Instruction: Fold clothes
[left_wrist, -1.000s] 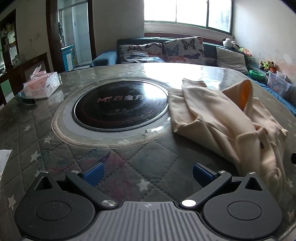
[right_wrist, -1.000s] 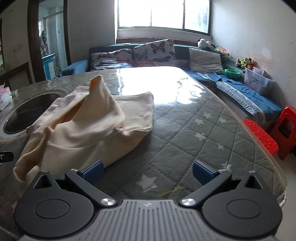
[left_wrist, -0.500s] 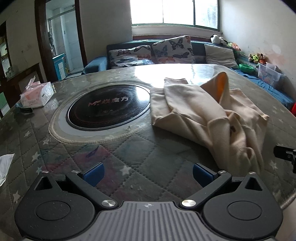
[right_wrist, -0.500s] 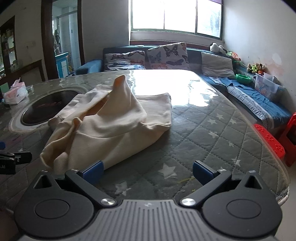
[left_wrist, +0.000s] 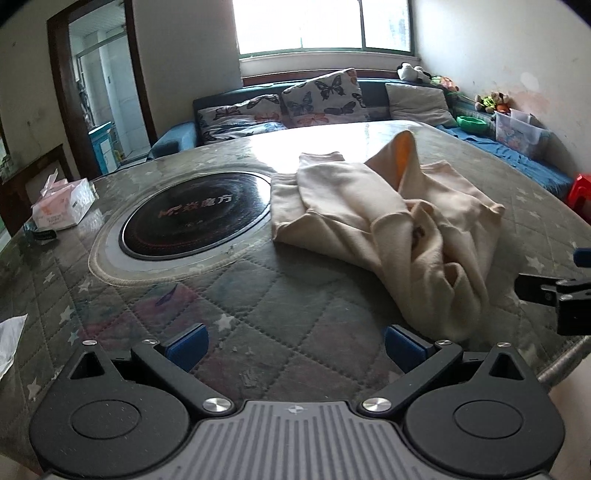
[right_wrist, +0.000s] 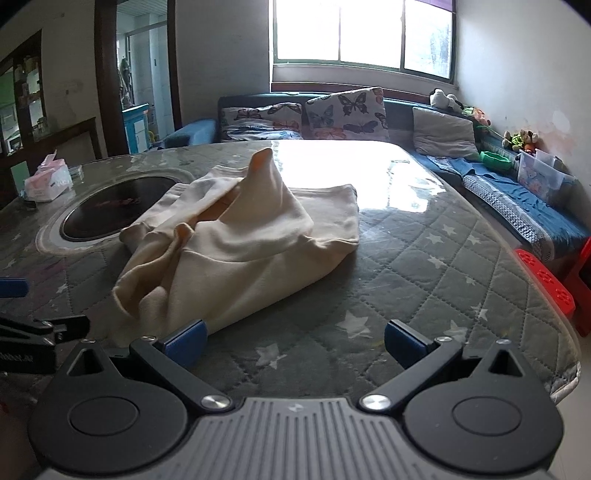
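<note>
While both the left gripper (left_wrist: 293, 341) and right gripper (right_wrist: 293, 341) hung spread and empty near the rumpled cream garment (right_wrist: 240, 243), risked pinching bunched layers and dragging the heap.

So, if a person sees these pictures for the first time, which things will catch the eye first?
First the crumpled cream garment, lying in a heap on the quilted star-pattern table cover, one corner standing up in a peak. Beside it, sunk into the table, is a round black induction cooktop. Both grippers, left gripper and right gripper, are open and empty at the near edge.
</note>
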